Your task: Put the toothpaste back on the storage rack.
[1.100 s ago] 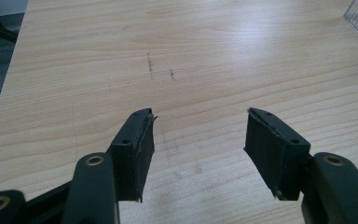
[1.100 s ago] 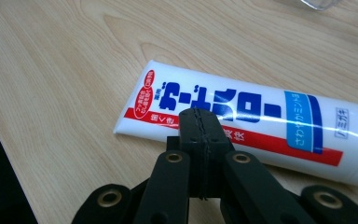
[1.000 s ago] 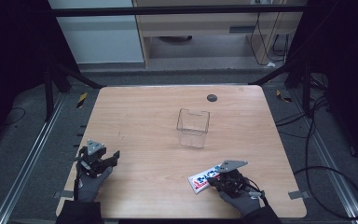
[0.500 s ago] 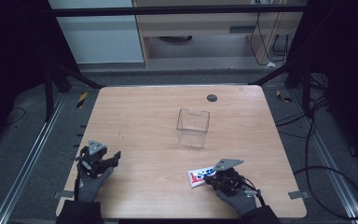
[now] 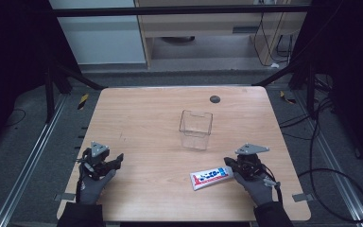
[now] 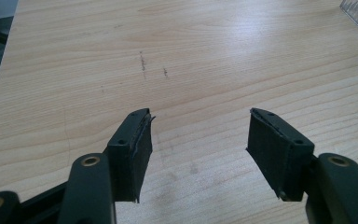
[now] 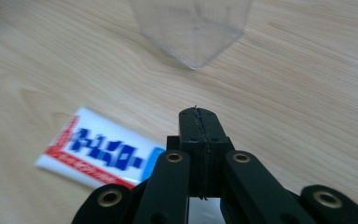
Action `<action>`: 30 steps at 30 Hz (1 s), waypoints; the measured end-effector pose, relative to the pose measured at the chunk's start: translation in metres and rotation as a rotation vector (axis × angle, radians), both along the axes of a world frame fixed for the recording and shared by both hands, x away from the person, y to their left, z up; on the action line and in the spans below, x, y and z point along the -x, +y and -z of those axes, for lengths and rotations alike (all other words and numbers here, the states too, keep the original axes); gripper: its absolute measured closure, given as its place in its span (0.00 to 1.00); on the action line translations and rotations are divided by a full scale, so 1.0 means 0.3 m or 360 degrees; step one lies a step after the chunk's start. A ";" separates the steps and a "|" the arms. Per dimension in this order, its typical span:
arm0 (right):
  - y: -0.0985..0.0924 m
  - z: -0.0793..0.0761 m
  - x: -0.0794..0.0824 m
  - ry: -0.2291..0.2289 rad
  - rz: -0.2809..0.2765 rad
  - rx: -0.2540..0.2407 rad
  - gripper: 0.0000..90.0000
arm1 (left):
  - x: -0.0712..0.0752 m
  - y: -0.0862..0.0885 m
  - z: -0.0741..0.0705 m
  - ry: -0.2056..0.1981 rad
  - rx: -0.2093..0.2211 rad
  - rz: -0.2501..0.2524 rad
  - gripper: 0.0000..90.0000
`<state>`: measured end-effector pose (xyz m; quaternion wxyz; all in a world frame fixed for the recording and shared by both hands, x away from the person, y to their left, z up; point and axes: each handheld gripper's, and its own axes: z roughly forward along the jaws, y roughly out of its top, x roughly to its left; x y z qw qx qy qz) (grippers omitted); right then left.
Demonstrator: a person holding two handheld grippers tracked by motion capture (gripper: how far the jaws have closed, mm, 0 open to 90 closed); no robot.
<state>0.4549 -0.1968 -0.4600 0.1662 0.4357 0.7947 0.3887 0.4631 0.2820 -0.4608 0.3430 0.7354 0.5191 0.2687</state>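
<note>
Ahead of the left tool (image 6: 198, 154) lies open table (image 5: 142, 118), nothing in its way. The right tool (image 7: 199, 140) has the white tube (image 7: 100, 154) flat just beside it and the clear box (image 5: 195, 129) standing straight ahead, blocking that lane.

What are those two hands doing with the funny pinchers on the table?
A person holds a pincher tool in each hand at a wooden table. The right gripper has its fingers pressed shut with nothing between them, right next to a white tube with blue and red print lying flat on the table. The left gripper sits with its fingers open over bare wood. A clear plastic box stands in the middle of the table, and it looks empty.
</note>
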 end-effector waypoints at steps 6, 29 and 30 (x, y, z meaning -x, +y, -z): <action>-0.018 0.047 -0.047 0.0082 0.0039 0.0064 1.00 | -0.001 0.004 0.001 0.0002 -0.0002 -0.0005 0.44; -0.042 0.059 0.040 0.0158 -0.0047 0.0180 1.00 | 0.004 0.005 -0.001 0.0004 0.0004 0.0007 0.44; -0.042 0.059 0.040 0.0158 -0.0047 0.0180 1.00 | 0.004 0.005 -0.001 0.0004 0.0004 0.0008 0.44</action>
